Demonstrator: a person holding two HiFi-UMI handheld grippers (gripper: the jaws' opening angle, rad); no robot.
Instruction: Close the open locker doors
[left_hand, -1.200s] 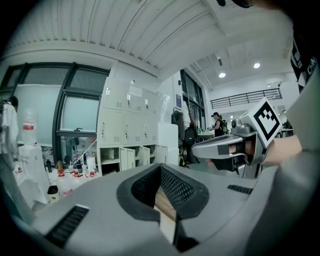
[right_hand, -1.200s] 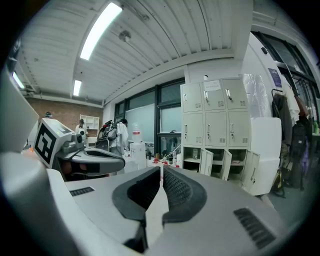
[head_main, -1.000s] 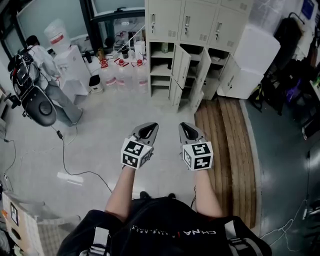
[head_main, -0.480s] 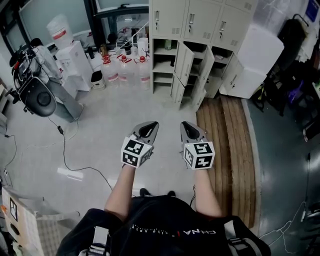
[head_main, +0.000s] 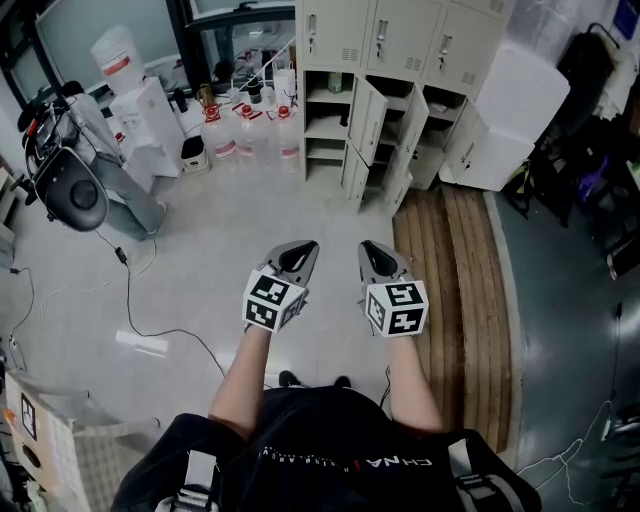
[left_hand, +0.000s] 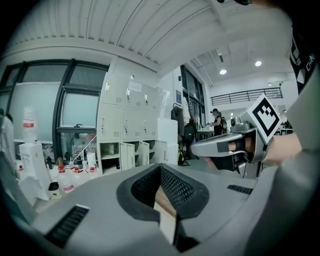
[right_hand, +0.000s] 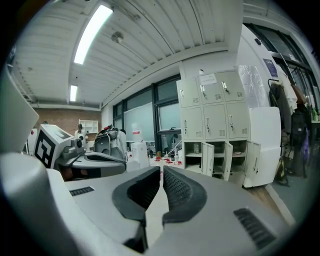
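Note:
A bank of cream lockers (head_main: 390, 50) stands across the floor ahead, with its top row closed. Below it, three doors hang open in the middle row (head_main: 366, 118) (head_main: 412, 120) (head_main: 465, 142), and two low doors (head_main: 352, 180) (head_main: 397, 192) are ajar. My left gripper (head_main: 302, 252) and right gripper (head_main: 372, 252) are side by side at waist height, far from the lockers and pointing toward them. Both are shut and empty. The left gripper view shows my left gripper (left_hand: 160, 169) and the lockers (left_hand: 125, 120). In the right gripper view are my right gripper (right_hand: 162, 170) and the open doors (right_hand: 229, 159).
Wooden planks (head_main: 450, 300) lie on the floor at right, leading to the lockers. A white cabinet (head_main: 515, 120) stands beside them. Several water jugs (head_main: 245, 135), a dispenser (head_main: 140, 115), a person with a dark round seat (head_main: 70, 190) and a floor cable (head_main: 130, 310) are at left.
The head view has shifted slightly. Both grippers stay where they were, shut as before.

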